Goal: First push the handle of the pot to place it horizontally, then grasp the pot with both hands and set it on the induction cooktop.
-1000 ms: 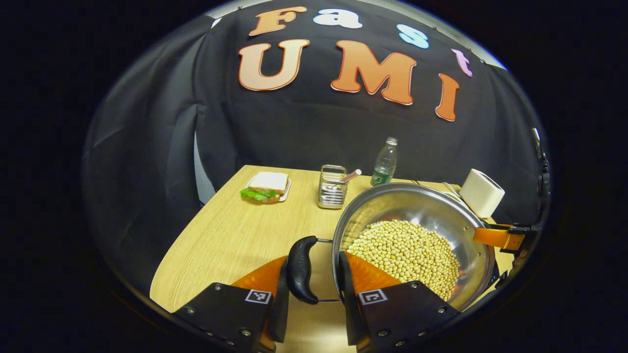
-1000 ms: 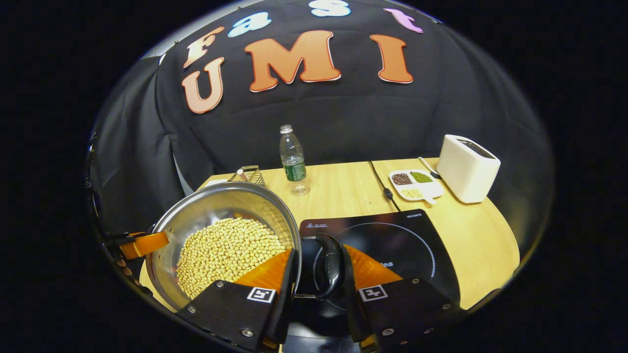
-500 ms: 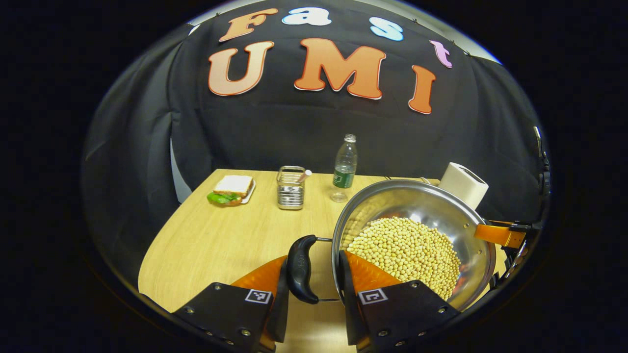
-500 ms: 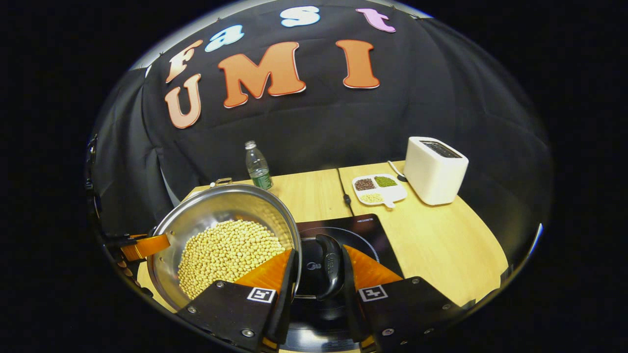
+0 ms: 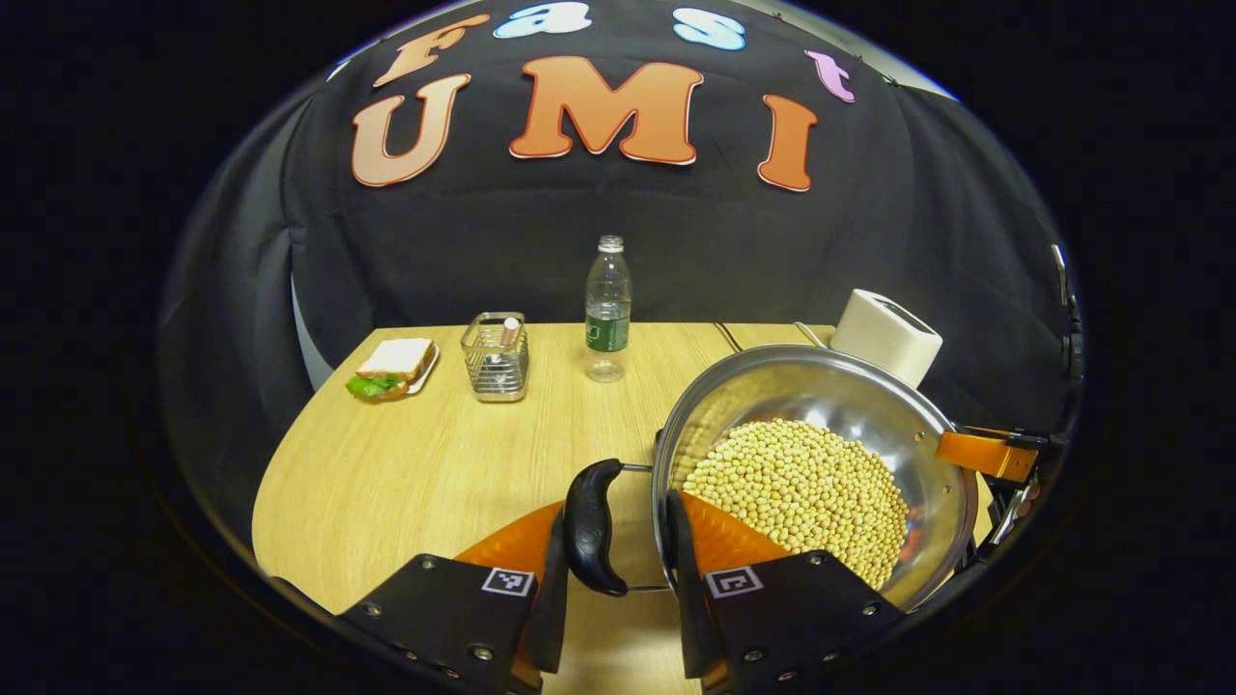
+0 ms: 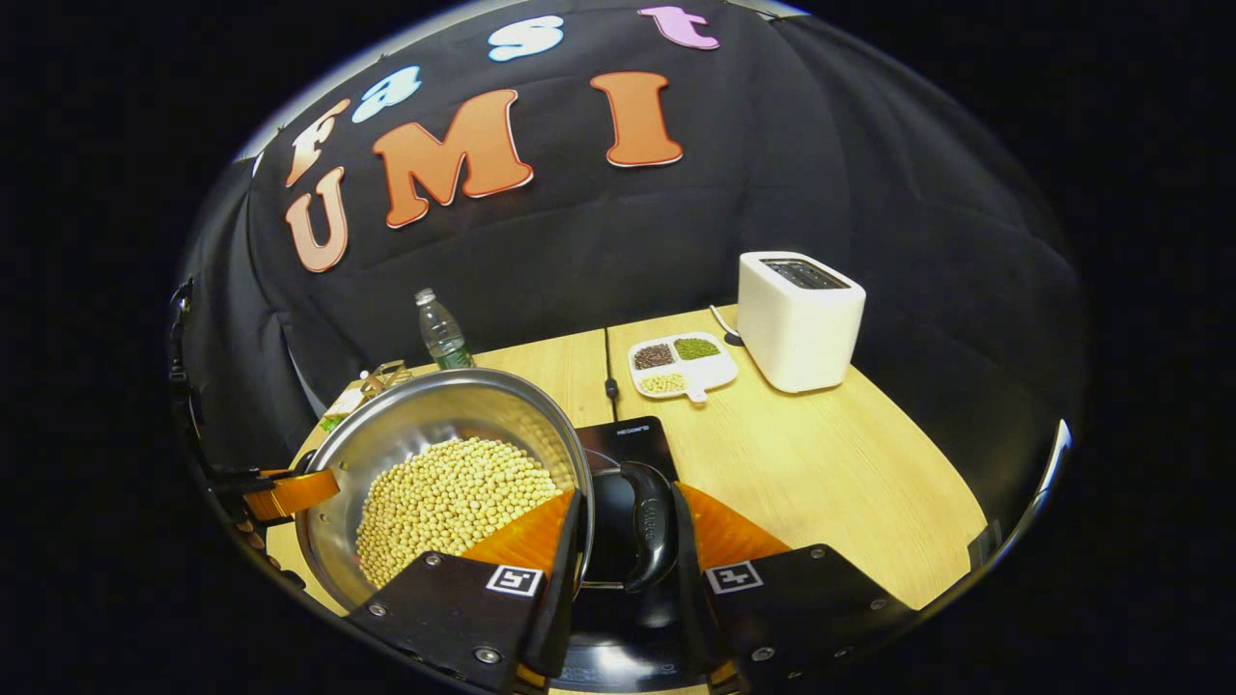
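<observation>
Fingers on both of your grippers are clamped on the pot's side handles: the left gripper [image 5: 610, 541] pinches the black left handle [image 5: 591, 529], and the right gripper [image 6: 628, 541] pinches the black right handle [image 6: 649, 526]. Between them you hold the steel pot [image 5: 830, 405], loaded with pale beans [image 5: 797, 487] and tipped slightly rather than level. From the right gripper view, the pot sits to the left of your right fingers [image 6: 719, 531], with the dark induction cooktop [image 6: 623, 439] directly under and just beyond that handle. So the pot appears to hang partly over the cooktop's left part, not yet centred. Judging from this, the coming move is rightward and down, led by your right gripper, which is the nearer one to the cooktop. Keep the line through the two handles level so the beans stay put. Farther off on the table [image 6: 821, 463] stand a white toaster [image 6: 797, 323], a divided dish [image 6: 681, 362] and a water bottle [image 5: 606, 309].
</observation>
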{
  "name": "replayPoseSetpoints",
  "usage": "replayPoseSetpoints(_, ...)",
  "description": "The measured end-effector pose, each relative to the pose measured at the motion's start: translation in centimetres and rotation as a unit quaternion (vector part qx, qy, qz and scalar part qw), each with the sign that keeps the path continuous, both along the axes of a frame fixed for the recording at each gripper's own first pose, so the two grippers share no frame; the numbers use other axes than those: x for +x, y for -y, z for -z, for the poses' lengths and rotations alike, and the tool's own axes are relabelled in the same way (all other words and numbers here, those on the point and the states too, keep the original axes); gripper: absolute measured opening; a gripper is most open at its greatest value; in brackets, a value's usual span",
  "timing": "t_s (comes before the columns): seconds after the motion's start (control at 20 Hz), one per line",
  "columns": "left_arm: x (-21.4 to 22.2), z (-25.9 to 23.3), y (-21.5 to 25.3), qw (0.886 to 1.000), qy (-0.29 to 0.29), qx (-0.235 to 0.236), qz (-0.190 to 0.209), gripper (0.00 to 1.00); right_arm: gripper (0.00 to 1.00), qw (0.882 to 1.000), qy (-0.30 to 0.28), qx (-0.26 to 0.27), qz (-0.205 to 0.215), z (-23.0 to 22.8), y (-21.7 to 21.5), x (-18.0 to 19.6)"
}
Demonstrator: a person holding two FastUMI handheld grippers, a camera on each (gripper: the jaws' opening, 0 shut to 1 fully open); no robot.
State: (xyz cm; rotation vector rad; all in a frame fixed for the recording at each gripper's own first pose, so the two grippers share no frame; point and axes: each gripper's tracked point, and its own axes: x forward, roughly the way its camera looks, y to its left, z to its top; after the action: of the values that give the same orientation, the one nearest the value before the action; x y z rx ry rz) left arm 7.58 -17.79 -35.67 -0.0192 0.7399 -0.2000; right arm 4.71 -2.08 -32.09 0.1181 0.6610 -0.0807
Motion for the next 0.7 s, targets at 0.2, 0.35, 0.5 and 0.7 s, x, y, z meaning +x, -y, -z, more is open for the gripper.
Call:
replayPoseSetpoints(0.2,0.4,0.8,1.7,1.000,-0.006,0.000,0.000,0.48,0.47,1.000,-0.008,0.003,0.003,0.8,1.7,0.4)
replayPoseSetpoints(0.35,0.5,1.6,2.7,1.000,-0.014,0.004,0.004,0.51,0.48,1.000,-0.014,0.007,0.004,1.5,2.4,0.5)
replayPoseSetpoints(0.5,0.6,2.4,3.2,1.000,-0.025,0.001,0.004,0.49,0.48,1.000,-0.023,0.010,0.003,2.2,2.9,0.4)
replayPoseSetpoints(0.7,0.5,3.4,3.6,0.999,-0.037,-0.002,0.005,0.49,0.47,1.000,-0.027,0.008,0.004,2.7,3.3,0.6)
